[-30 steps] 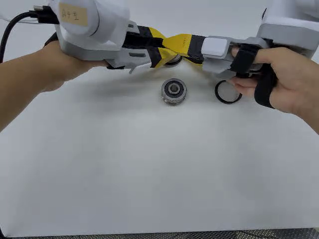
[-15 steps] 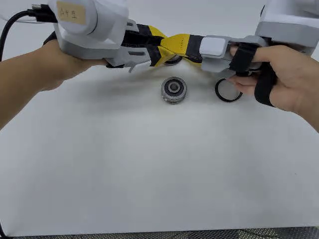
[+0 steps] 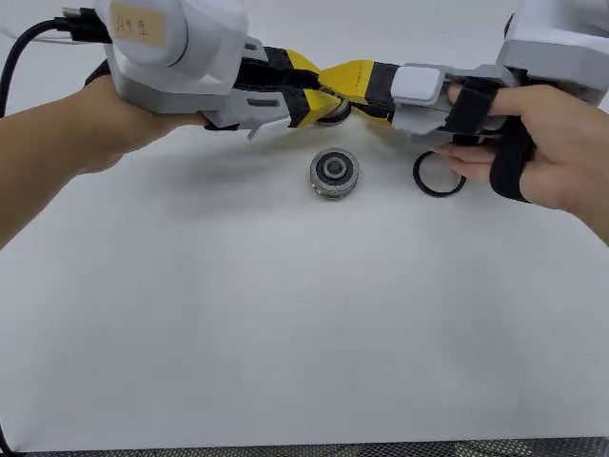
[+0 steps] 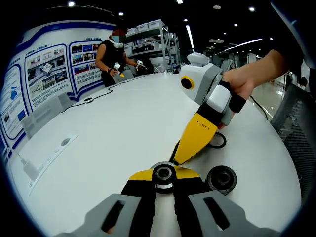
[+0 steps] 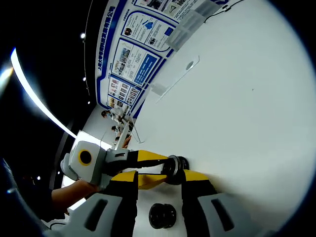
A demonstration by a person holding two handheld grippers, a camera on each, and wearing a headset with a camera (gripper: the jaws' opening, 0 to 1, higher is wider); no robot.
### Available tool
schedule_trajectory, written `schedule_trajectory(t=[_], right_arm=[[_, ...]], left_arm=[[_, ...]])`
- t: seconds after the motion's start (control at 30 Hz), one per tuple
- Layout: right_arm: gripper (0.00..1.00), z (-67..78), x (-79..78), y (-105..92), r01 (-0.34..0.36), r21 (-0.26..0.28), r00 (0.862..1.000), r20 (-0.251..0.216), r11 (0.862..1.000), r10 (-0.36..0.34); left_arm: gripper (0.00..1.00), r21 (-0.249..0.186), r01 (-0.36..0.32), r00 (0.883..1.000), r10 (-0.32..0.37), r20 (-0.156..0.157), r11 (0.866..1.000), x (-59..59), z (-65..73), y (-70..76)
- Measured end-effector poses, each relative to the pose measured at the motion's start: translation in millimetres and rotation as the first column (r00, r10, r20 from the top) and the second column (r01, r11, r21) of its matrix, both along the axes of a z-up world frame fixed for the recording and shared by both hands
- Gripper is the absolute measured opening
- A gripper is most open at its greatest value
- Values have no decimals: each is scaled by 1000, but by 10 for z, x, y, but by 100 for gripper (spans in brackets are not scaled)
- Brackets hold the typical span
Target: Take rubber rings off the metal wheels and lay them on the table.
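My left gripper (image 3: 326, 99) (image 4: 163, 178) is shut on a metal wheel (image 3: 333, 113) (image 4: 164, 173) and holds it above the white table. From the right, my right gripper (image 3: 333, 86) (image 5: 173, 177) meets it. Its yellow jaws are pinched on the black rubber ring at that wheel's rim (image 5: 174, 167). A second wheel (image 3: 333, 173) (image 4: 221, 178) (image 5: 163, 216), with its ring on, lies flat on the table just below the two grippers. One loose rubber ring (image 3: 438, 175) (image 4: 217, 140) lies on the table under the right hand.
The white table (image 3: 285, 324) stretches wide toward me and to both sides. A black cable (image 3: 24, 52) trails from the left gripper's back. In the left gripper view, a person (image 4: 112, 54) stands far across the room beside shelves and wall posters.
The right gripper has drifted slightly to the right while staying on the held wheel. The left gripper, the table wheel and the loose ring have stayed put.
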State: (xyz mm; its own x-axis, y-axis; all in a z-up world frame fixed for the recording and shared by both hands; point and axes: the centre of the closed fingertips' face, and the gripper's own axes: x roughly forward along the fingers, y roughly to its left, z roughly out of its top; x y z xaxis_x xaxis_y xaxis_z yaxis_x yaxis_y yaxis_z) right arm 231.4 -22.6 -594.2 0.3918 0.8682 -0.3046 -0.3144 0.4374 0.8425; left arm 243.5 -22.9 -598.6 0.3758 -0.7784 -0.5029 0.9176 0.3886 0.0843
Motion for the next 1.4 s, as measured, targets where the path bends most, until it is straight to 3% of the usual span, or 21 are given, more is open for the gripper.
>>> schedule_trajectory(t=[0.13, 0.33, 0.53, 0.7, 0.87, 1.07, 1.4], right_arm=[[34, -4, -34, 12, -10, -26, 999, 32, 1000, 11], [30, -15, -32, -19, 11, -22, 999, 33, 1000, -10], [25, -27, -34, -16, 27, -23, 999, 22, 999, -26], [19, -104, 22, -63, 87, 7, 995, -55, 996, -86], [14, -99, 48, -58, 98, -5, 993, -71, 995, -98], [3, -111, 70, -110, 122, -18, 990, -69, 992, -123], [3, -137, 72, -119, 111, -50, 992, -56, 993, -114]], left_arm=[[12, -1, 0, 1000, 0, 0, 1000, -4, 0, 0], [12, 0, 0, 1000, 0, 0, 1000, -7, 1, 5], [12, 0, 1, 1000, -1, 1, 1000, -11, 2, 6], [12, -1, 2, 1000, -2, 2, 1000, -14, 4, 6], [12, -1, 2, 1000, -2, 3, 1000, -17, 7, 5], [12, 1, 3, 1000, -3, 4, 1000, -22, 11, 4], [12, 1, 2, 1000, -2, 5, 1000, -27, 16, 4]])
